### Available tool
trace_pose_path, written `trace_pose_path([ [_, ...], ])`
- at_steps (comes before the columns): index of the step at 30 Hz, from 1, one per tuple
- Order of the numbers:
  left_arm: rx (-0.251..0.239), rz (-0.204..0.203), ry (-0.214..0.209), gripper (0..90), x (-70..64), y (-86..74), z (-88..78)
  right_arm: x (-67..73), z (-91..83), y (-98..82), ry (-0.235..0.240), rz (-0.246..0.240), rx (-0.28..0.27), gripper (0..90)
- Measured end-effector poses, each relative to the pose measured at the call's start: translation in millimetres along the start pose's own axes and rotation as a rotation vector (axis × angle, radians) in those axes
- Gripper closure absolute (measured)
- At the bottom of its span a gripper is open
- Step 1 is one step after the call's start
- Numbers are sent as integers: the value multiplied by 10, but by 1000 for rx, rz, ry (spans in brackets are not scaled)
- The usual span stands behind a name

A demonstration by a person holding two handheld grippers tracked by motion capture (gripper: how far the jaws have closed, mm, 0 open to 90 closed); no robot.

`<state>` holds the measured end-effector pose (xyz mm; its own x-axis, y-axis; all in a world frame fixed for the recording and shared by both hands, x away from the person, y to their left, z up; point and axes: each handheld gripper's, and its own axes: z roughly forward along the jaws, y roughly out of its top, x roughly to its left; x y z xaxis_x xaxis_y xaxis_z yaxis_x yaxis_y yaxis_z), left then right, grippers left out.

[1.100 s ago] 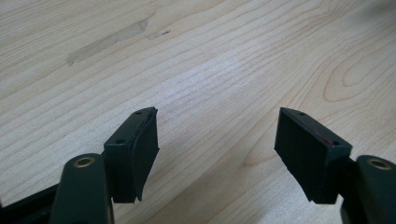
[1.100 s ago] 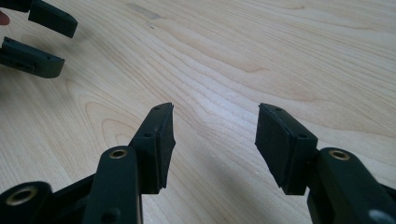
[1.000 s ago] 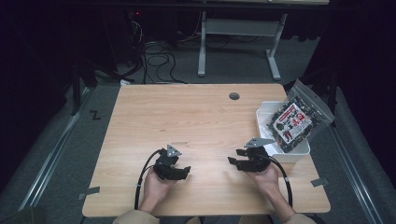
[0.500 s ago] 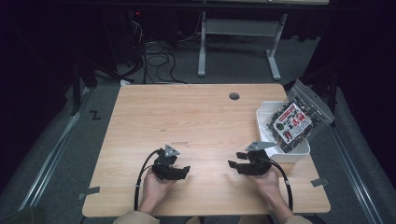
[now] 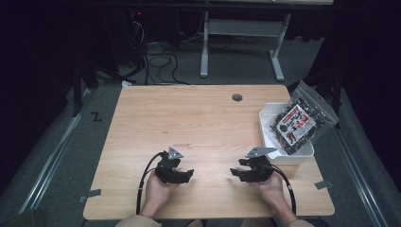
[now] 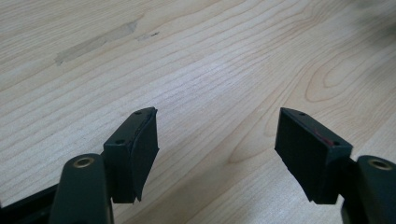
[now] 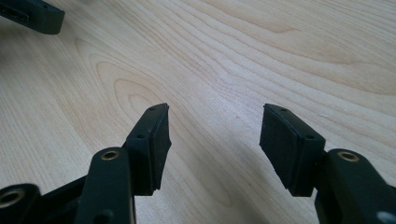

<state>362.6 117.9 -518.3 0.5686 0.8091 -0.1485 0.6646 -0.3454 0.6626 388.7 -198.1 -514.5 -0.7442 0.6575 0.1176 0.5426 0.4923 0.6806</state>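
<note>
Plainly, both black claws, left claw (image 5: 188, 175) and right claw (image 5: 235, 173), gape empty over grained wooden table (image 5: 198, 123).

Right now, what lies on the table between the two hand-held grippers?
Nothing: in the high view, bare wood separates the left hand-held gripper from the right hand-held gripper. Both stand open on the table.

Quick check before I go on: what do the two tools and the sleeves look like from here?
Both are black. The left tool and right tool each carry a grey three-cornered plate on top and trail a black cable back along the forearm. Up close, each has two flat rectangular black pads on screwed mounts with brass-coloured pivot fittings. The sleeves are tan.
</note>
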Motion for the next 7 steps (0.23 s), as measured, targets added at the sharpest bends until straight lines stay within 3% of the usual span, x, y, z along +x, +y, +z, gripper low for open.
trace_pose_path([
  [7, 9, 5, -3, 304, 0, 12, 3, -2, 17, -10, 13, -7, 6, 438],
])
